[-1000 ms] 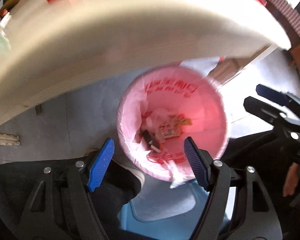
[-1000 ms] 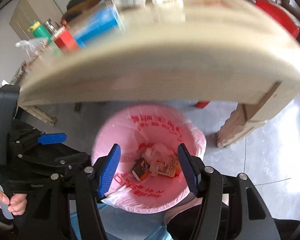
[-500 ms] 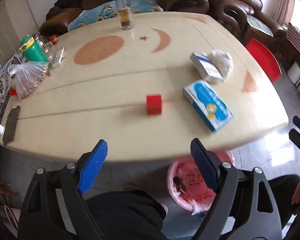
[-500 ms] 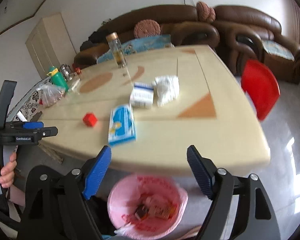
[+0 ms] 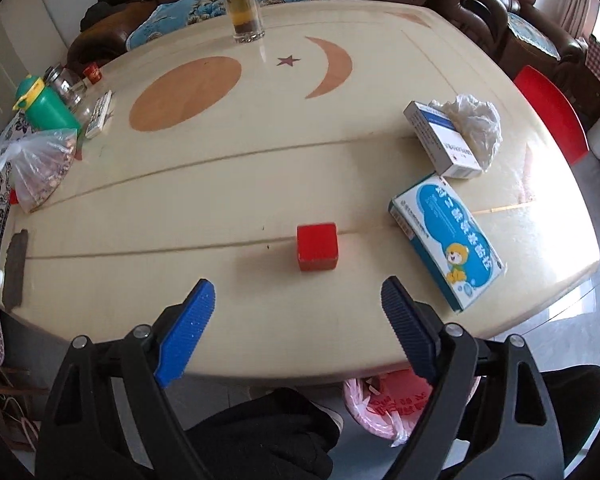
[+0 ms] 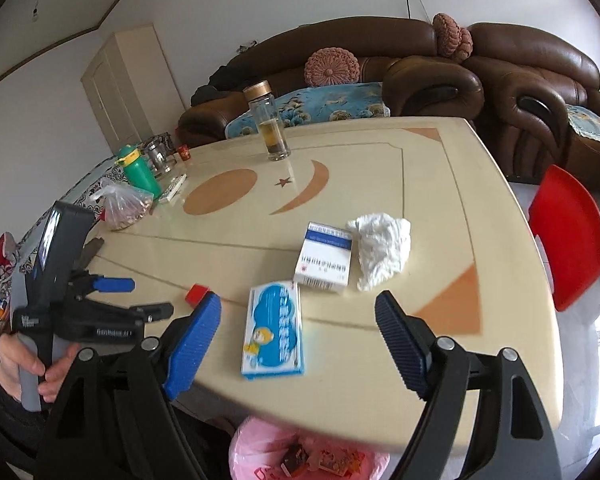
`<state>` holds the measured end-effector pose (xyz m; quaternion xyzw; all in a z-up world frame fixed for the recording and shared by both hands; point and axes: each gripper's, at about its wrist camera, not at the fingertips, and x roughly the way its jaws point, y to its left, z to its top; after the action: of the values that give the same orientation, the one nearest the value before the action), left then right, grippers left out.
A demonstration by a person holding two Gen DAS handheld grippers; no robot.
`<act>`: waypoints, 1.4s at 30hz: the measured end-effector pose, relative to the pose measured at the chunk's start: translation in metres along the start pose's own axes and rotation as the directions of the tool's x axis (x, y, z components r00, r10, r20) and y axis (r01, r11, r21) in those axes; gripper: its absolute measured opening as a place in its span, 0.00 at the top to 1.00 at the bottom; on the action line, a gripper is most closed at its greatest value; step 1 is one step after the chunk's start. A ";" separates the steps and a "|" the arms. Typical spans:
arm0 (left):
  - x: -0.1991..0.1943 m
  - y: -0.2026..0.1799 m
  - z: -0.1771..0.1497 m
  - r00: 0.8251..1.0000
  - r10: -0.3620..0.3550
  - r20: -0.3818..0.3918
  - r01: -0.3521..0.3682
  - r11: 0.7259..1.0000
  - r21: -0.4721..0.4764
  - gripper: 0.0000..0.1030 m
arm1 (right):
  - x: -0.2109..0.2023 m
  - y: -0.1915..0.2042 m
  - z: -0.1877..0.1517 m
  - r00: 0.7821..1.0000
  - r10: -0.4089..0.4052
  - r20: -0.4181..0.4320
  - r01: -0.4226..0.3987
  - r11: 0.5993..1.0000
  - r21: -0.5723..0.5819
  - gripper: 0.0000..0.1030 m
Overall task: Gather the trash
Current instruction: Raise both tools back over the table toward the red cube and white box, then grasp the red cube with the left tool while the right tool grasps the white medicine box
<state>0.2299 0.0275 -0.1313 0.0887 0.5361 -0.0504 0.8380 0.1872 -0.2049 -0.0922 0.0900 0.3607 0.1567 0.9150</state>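
— While both tools hang over the near edge of the cream wooden table (image 5: 260,152), what is nearest to them?

— Below the edge sits the pink plastic-lined trash bin (image 6: 260,452), with a few wrappers already in it. I'd guess it stands there so trash can simply be dropped off the table's lip.

— And the tools?

— The left gripper (image 5: 296,320) has its 2 blue pads spread wide with nothing between them. The right gripper (image 6: 298,336) is the same: jaws apart, empty. Both tilt down at the tabletop, which looks like lining up for a pick.

— What lies just past them?

— A small red cube (image 5: 317,247) sits straight ahead of the left tool. To its right lies a flat blue-and-white cardboard box with a cartoon animal (image 6: 274,330), right in front of the right tool.

— Further on?

— A white-and-blue medicine carton (image 6: 325,258), with a crumpled white tissue wad (image 6: 382,246) touching its far side. That wad looks the surest trash.

— And at the far end?

— A tall glass jar with a gold lid (image 6: 269,124), upright and well apart from everything, likely not rubbish.
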 end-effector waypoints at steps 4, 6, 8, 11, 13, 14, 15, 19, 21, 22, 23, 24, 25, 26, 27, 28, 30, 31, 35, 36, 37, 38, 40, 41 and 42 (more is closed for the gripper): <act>-0.004 0.000 0.010 1.000 0.007 0.014 -0.007 1.000 0.016 0.19 | 0.010 -0.007 0.016 1.000 0.008 0.010 -0.008 1.000 0.000 0.25; -0.003 -0.002 0.015 1.000 0.009 0.015 -0.010 0.999 0.031 0.19 | 0.015 -0.009 0.021 1.000 0.017 0.008 -0.017 1.000 -0.001 0.24; 0.003 -0.004 0.019 1.000 0.016 0.006 -0.016 0.999 0.043 0.19 | 0.024 -0.009 0.026 1.000 0.024 0.002 -0.024 1.000 -0.006 0.22; 0.014 -0.005 0.023 1.000 0.011 -0.017 -0.010 0.999 0.048 0.19 | 0.038 -0.010 0.029 0.999 0.031 -0.010 -0.031 0.999 -0.015 0.21; 0.022 -0.005 0.024 0.999 0.005 -0.033 -0.004 0.999 0.047 0.19 | 0.048 -0.011 0.031 0.999 0.037 -0.019 -0.037 0.999 -0.013 0.21; 0.025 -0.004 0.025 0.999 0.005 -0.039 -0.003 0.999 0.049 0.19 | 0.053 -0.012 0.032 0.999 0.040 -0.025 -0.041 0.999 -0.013 0.21; 0.028 -0.004 0.025 0.999 0.007 -0.043 -0.005 0.999 0.052 0.19 | 0.056 -0.012 0.032 0.999 0.042 -0.029 -0.042 0.999 -0.013 0.21; 0.040 -0.003 0.026 0.998 0.006 -0.059 -0.003 0.998 0.058 0.19 | 0.073 -0.017 0.033 0.998 0.048 -0.051 -0.049 0.999 -0.012 0.21; 0.047 -0.002 0.028 0.997 0.000 -0.073 0.004 0.998 0.055 0.19 | 0.082 -0.019 0.033 0.997 0.054 -0.063 -0.055 0.998 -0.007 0.21; 0.050 -0.002 0.029 0.997 0.000 -0.080 0.005 0.998 0.055 0.19 | 0.087 -0.020 0.032 0.996 0.058 -0.070 -0.058 0.998 -0.003 0.21; 0.053 -0.002 0.029 0.996 -0.003 -0.084 0.007 0.998 0.055 0.19 | 0.093 -0.021 0.032 0.995 0.063 -0.078 -0.063 0.998 0.000 0.21; 0.057 -0.001 0.030 0.996 -0.006 -0.090 0.011 0.999 0.053 0.19 | 0.096 -0.022 0.032 0.994 0.065 -0.083 -0.065 0.998 0.003 0.21; 0.059 -0.002 0.030 0.996 -0.006 -0.094 0.011 0.999 0.053 0.19 | 0.101 -0.023 0.031 0.993 0.071 -0.092 -0.070 0.998 0.007 0.21; 0.062 -0.001 0.030 0.995 -0.008 -0.098 0.013 0.999 0.052 0.19 | 0.104 -0.023 0.030 0.992 0.075 -0.098 -0.074 0.997 0.009 0.21; 0.064 -0.001 0.030 0.995 -0.011 -0.102 0.016 0.999 0.051 0.19 | 0.108 -0.023 0.030 0.992 0.078 -0.104 -0.077 0.997 0.009 0.21; 0.066 -0.001 0.030 0.994 -0.013 -0.105 0.018 0.998 0.053 0.19 | 0.112 -0.022 0.030 0.991 0.078 -0.110 -0.077 0.997 0.008 0.21; 0.070 -0.003 0.031 0.994 -0.012 -0.109 0.019 0.998 0.060 0.19 | 0.118 -0.022 0.029 0.989 0.079 -0.121 -0.079 0.997 0.006 0.21; 0.071 -0.003 0.031 0.994 -0.012 -0.111 0.019 0.998 0.062 0.19 | 0.122 -0.022 0.028 0.988 0.080 -0.128 -0.080 0.997 0.008 0.21; 0.077 -0.005 0.031 0.993 -0.018 -0.119 0.025 0.998 0.065 0.19 | 0.136 -0.024 0.026 0.983 0.097 -0.153 -0.094 0.995 0.023 0.21; 0.079 -0.004 0.031 0.992 -0.019 -0.121 0.027 0.997 0.065 0.19 | 0.140 -0.024 0.025 0.982 0.100 -0.162 -0.097 0.995 0.026 0.21; 0.081 -0.004 0.031 0.992 -0.021 -0.123 0.029 0.997 0.065 0.19 | 0.144 -0.024 0.024 0.981 0.100 -0.166 -0.097 0.995 0.028 0.21; 0.082 -0.003 0.031 0.992 -0.020 -0.124 0.029 0.998 0.064 0.19 | 0.146 -0.025 0.024 0.980 0.099 -0.170 -0.096 0.995 0.031 0.21; 0.085 -0.003 0.032 0.991 -0.024 -0.128 0.032 0.997 0.064 0.19 | 0.153 -0.027 0.022 0.978 0.102 -0.184 -0.096 0.995 0.038 0.21; 0.086 -0.003 0.032 0.991 -0.024 -0.129 0.032 0.997 0.065 0.19 | 0.155 -0.029 0.022 0.977 0.102 -0.190 -0.095 0.994 0.044 0.21; 0.087 -0.003 0.032 0.991 -0.021 -0.130 0.030 0.997 0.067 0.19 | 0.158 -0.030 0.021 0.975 0.104 -0.196 -0.096 0.994 0.050 0.21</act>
<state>0.2946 0.0187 -0.1974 0.1136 0.5882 -0.0738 0.7973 0.3171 -0.1787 -0.1848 0.1105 0.4482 0.2032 0.8635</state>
